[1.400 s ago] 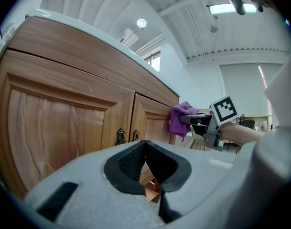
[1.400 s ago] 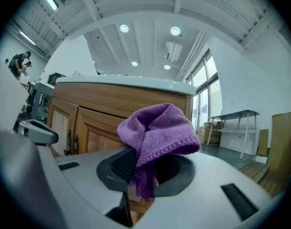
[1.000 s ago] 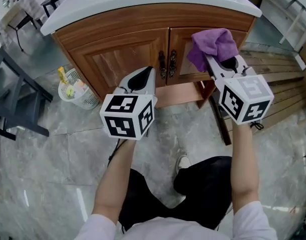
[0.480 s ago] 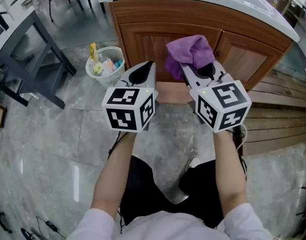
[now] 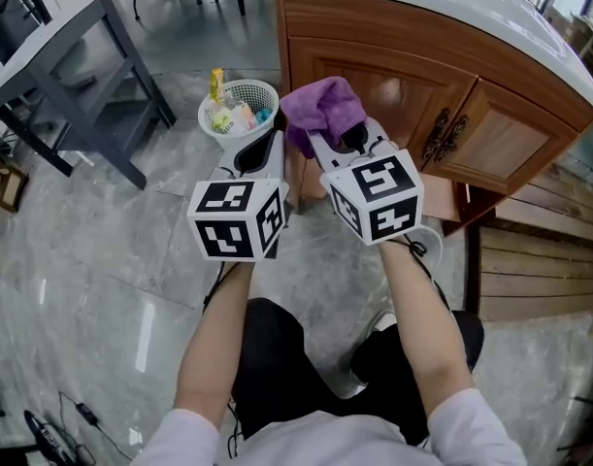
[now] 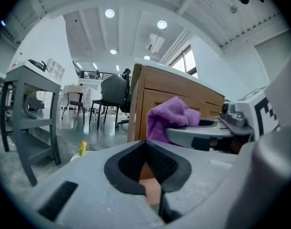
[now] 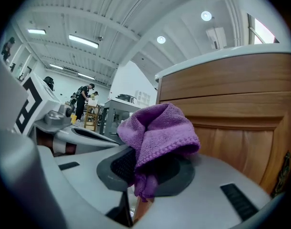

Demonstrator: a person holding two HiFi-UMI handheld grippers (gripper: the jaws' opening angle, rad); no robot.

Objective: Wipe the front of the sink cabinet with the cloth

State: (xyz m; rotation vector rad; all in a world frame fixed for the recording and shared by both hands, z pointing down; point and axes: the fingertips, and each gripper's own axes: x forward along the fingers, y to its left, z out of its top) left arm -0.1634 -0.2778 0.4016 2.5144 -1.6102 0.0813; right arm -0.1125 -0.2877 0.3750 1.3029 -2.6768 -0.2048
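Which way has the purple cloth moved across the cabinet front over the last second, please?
Yes: leftward. The cloth was right of the door handles and now sits left of them.

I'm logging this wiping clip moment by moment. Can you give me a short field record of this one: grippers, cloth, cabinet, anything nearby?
left gripper: shut, empty, held beside the right one
right gripper: shut on the purple cloth
cloth position: bunched up in front of the sink cabinet, near its left door; contact cannot be told
cabinet doors: both closed
nearby: white waste basket on the floor, left of the cabinet
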